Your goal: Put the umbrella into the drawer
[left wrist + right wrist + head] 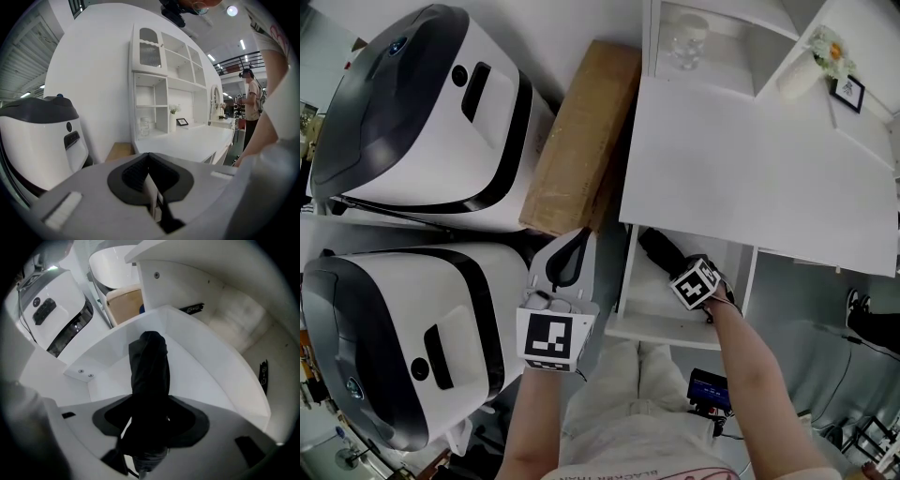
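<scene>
Lowering the umbrella (pixel 149 366) into the open drawer (pixel 213 380) is, in my judgement, the step in hand. The right gripper (pixel 145 420) is pinching the folded black umbrella between its jaws and pointing steeply down. The umbrella's free end is projecting ahead of the jaws over the drawer floor, apparently not resting yet. Good practice is calling for laying it flat, clear of the walls, before releasing. The left gripper (pixel 152 187) is hovering near the drawer, jaws pressed together, empty.
</scene>
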### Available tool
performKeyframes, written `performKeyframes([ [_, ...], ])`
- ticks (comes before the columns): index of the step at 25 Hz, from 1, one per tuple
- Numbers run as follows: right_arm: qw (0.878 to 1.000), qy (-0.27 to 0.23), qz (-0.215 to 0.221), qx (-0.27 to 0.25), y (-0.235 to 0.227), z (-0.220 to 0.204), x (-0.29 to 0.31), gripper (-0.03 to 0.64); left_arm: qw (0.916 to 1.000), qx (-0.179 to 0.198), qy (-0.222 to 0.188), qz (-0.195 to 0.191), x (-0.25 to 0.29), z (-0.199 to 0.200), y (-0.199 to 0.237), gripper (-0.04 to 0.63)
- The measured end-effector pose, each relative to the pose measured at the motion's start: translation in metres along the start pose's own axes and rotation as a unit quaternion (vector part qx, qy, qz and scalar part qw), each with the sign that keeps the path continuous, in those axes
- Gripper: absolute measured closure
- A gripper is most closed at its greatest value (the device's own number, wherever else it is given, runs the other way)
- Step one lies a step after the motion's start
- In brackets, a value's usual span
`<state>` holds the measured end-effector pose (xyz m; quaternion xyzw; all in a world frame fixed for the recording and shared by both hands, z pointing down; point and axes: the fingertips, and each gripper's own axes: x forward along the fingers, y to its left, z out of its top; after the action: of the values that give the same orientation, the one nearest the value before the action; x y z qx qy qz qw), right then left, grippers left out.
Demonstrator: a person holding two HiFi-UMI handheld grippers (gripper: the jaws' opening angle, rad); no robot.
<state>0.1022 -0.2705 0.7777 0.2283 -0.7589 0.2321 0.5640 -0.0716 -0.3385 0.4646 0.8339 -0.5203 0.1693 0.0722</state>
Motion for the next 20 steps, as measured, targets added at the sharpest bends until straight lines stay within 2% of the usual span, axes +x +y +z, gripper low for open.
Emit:
performKeyframes([
  [5,0.999,-0.002,0.007,0.036,-0.004,0.002,-0.001,0.379,1.0000,0.006,-0.004,-0.002,0.001,0.001,-0.001,0.586],
  [10,0.999,-0.010,0.010,0.052,-0.006,0.007,-0.009,0.293,0.9999,0.005,-0.009,-0.005,0.000,0.004,-0.004,0.586],
  [20,0.998,-0.038,-0.006,0.054,-0.007,0.018,-0.040,0.293,0.9996,0.009,-0.026,-0.009,-0.005,0.023,-0.010,0.586],
])
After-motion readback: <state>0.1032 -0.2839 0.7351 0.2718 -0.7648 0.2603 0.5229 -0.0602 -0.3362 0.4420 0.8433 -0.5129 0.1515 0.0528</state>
